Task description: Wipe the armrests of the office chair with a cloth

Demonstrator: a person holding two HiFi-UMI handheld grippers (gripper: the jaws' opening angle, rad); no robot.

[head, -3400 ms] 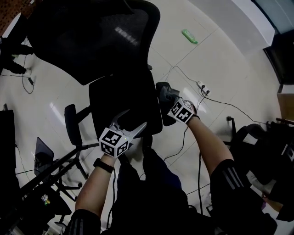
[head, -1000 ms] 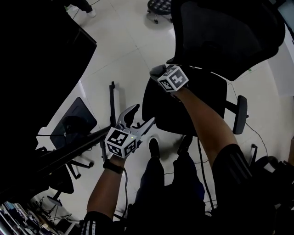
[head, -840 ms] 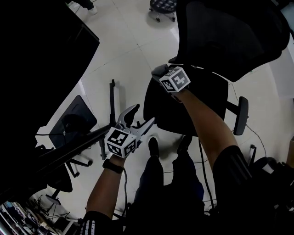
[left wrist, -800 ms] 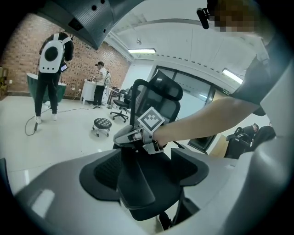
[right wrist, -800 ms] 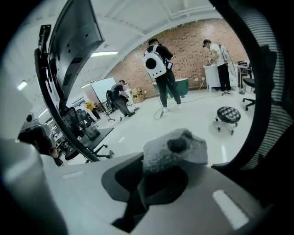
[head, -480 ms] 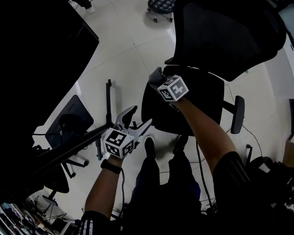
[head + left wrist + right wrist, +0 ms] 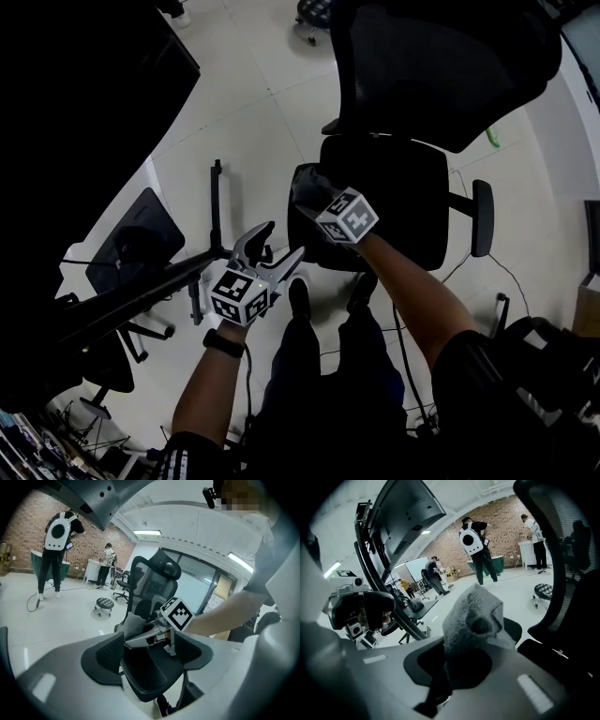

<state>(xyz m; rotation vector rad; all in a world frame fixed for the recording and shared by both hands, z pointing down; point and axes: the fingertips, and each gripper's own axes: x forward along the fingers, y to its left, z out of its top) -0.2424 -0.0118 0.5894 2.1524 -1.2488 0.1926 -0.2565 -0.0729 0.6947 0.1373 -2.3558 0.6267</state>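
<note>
The black office chair [image 7: 427, 70] stands in front of me, its seat [image 7: 398, 202] facing me. In the head view my right gripper [image 7: 317, 199] is shut on a grey cloth [image 7: 307, 185] and presses it on the chair's left armrest [image 7: 300, 225]. The other armrest [image 7: 482, 217] stands bare on the right. The right gripper view shows the cloth [image 7: 472, 616] bunched between the jaws of the right gripper [image 7: 459, 665]. My left gripper [image 7: 270, 251] hangs open and empty left of the chair. From the left gripper [image 7: 149, 653] I see the cloth [image 7: 131, 623] and the chair's back [image 7: 152, 581].
A black stand with a long bar [image 7: 150, 291] and a dark flat base [image 7: 127, 242] are close at the left. My shoes [image 7: 298, 300] are just below the seat. A stool [image 7: 314, 9] stands at the far side. People [image 7: 57, 550] stand far off by the brick wall.
My right gripper has slid the cloth toward me along the left armrest. About three seconds ago it was at the other armrest. The left gripper has stayed open and hardly moved.
</note>
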